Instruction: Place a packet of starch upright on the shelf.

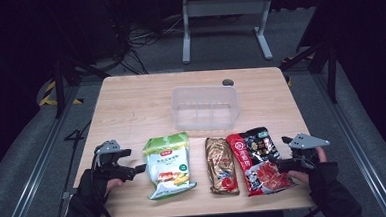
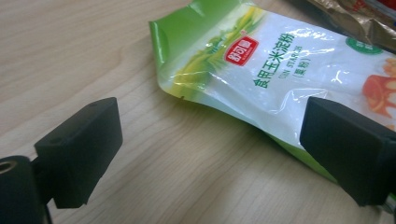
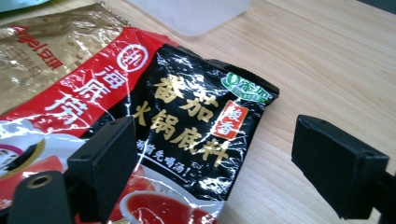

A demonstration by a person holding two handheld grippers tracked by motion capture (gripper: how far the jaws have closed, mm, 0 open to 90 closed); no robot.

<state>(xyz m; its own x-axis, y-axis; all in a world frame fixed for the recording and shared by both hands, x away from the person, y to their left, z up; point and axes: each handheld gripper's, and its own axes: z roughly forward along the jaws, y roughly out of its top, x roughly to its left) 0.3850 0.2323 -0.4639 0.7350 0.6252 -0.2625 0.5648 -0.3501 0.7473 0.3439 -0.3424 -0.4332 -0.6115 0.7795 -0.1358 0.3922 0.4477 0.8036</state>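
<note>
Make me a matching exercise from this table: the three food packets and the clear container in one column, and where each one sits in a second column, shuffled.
Things:
1. green and white packet
2. gold packet
3. red and black packet
4. clear plastic container

Places:
A. between the other two packets
B. behind the row of packets, mid-table
C. beside the open left gripper
D. beside the open right gripper

Pairs: 1-C, 2-A, 3-D, 4-B

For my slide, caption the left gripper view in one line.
Open left gripper low over the wooden table, closing in on the green-and-white packet.
</note>
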